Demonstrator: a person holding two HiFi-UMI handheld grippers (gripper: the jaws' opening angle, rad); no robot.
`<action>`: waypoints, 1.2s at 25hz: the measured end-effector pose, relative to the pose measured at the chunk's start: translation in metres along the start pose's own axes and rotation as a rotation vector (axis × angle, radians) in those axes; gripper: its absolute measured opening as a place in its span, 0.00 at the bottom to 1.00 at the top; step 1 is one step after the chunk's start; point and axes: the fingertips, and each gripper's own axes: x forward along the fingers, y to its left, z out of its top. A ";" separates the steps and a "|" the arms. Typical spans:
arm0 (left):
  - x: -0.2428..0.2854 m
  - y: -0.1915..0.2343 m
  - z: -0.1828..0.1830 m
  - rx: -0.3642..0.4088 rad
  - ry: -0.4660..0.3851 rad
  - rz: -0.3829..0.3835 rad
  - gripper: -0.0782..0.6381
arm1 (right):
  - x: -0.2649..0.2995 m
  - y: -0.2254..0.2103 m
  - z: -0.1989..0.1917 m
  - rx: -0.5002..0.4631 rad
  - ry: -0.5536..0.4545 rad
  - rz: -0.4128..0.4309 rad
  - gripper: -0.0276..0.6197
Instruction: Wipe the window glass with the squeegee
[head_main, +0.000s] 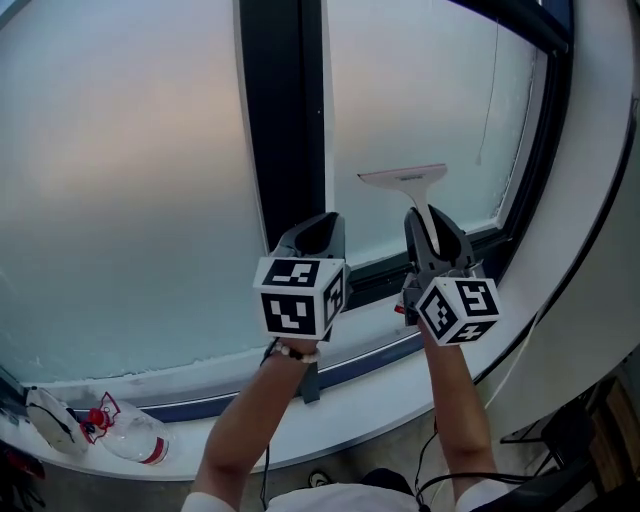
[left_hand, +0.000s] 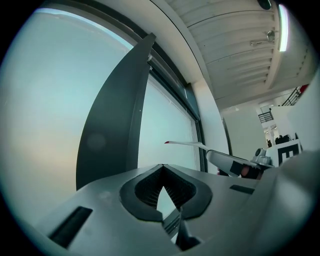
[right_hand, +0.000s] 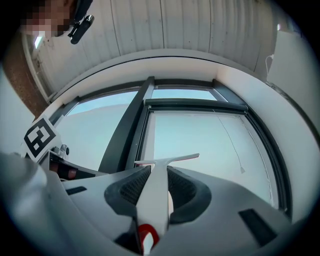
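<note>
A white squeegee with a flat T-shaped blade stands up in front of the right window pane; its handle has a red end. My right gripper is shut on that handle, blade pointing at the glass. I cannot tell whether the blade touches the pane. My left gripper is held up beside it, in front of the dark mullion, jaws closed with nothing between them. In the left gripper view the squeegee blade shows to the right.
A curved white sill runs below the windows. A plastic spray bottle with a red part lies on the sill at the lower left. A thin cord hangs in front of the right pane. Dark window frame borders the right side.
</note>
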 end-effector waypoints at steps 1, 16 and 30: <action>0.004 0.000 0.008 0.007 -0.011 0.000 0.11 | 0.008 -0.001 0.006 -0.002 -0.011 0.004 0.18; 0.045 -0.026 0.159 0.148 -0.175 0.050 0.11 | 0.132 -0.032 0.142 -0.006 -0.212 0.092 0.18; 0.055 -0.025 0.230 0.172 -0.217 0.064 0.11 | 0.235 -0.037 0.213 0.078 -0.258 0.117 0.18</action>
